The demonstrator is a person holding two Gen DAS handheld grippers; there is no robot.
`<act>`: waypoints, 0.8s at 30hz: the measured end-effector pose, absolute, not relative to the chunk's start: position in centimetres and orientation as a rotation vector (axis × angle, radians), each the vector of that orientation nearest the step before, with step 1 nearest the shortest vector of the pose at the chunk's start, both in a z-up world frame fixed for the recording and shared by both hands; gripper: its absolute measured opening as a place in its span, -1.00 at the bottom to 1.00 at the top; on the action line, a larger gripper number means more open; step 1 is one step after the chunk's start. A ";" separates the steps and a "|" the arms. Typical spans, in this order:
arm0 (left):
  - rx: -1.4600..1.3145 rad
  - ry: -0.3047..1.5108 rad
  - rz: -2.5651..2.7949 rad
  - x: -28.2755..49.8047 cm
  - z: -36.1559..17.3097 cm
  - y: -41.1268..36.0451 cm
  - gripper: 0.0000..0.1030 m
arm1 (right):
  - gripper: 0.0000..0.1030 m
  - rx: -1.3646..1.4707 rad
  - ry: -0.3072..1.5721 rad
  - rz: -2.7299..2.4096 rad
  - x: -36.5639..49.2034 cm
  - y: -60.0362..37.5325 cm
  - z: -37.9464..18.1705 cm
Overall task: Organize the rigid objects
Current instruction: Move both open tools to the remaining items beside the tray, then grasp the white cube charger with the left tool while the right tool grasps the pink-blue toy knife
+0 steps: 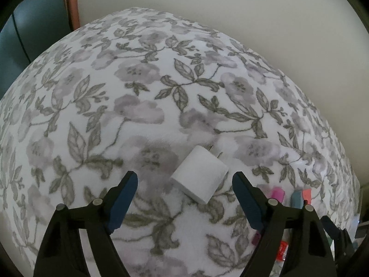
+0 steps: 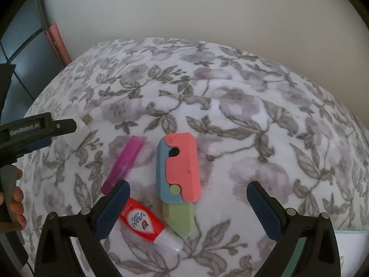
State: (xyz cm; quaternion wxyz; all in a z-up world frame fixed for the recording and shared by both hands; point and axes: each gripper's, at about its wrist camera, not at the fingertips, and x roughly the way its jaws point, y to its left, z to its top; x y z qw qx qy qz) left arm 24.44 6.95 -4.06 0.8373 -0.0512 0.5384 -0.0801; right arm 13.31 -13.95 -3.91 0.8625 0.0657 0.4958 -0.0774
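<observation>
A white plug adapter [image 1: 200, 176] lies on the floral blanket [image 1: 161, 80], just ahead of and between the fingers of my open, empty left gripper [image 1: 184, 180]. In the right wrist view a pink-blue-green toy knife [image 2: 178, 175], a purple bar [image 2: 125, 164] and a red-and-white tube [image 2: 147, 225] lie on the blanket [image 2: 253, 115]. My right gripper [image 2: 188, 189] is open and empty, with the toy knife between its fingers and the tube by its left finger. The left gripper [image 2: 46, 129] shows at the left edge there, over the white adapter [image 2: 79, 136].
A pale wall [image 1: 253, 11] runs behind the blanket. A pink-brown post [image 1: 70, 2] and a dark blue surface [image 1: 34, 27] stand at the far left. A teal-edged white thing [image 2: 350, 237] sits at the lower right of the right wrist view.
</observation>
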 end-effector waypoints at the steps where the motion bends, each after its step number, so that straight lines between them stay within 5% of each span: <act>1: -0.097 1.132 -0.176 24.6 -4.2 6.7 0.64 | 0.89 0.135 1.041 -0.162 13.5 -13.9 -4.0; 6: -0.057 1.129 -0.203 25.1 -5.1 5.6 0.63 | 0.79 0.123 1.051 -0.159 14.3 -13.7 -4.5; 17: -0.012 1.113 -0.224 25.3 -5.8 4.7 0.16 | 0.66 0.120 1.068 -0.174 15.3 -14.1 -5.7; 24: 0.012 1.108 -0.231 25.0 -5.8 4.5 0.15 | 0.55 0.083 1.075 -0.196 15.4 -13.8 -5.9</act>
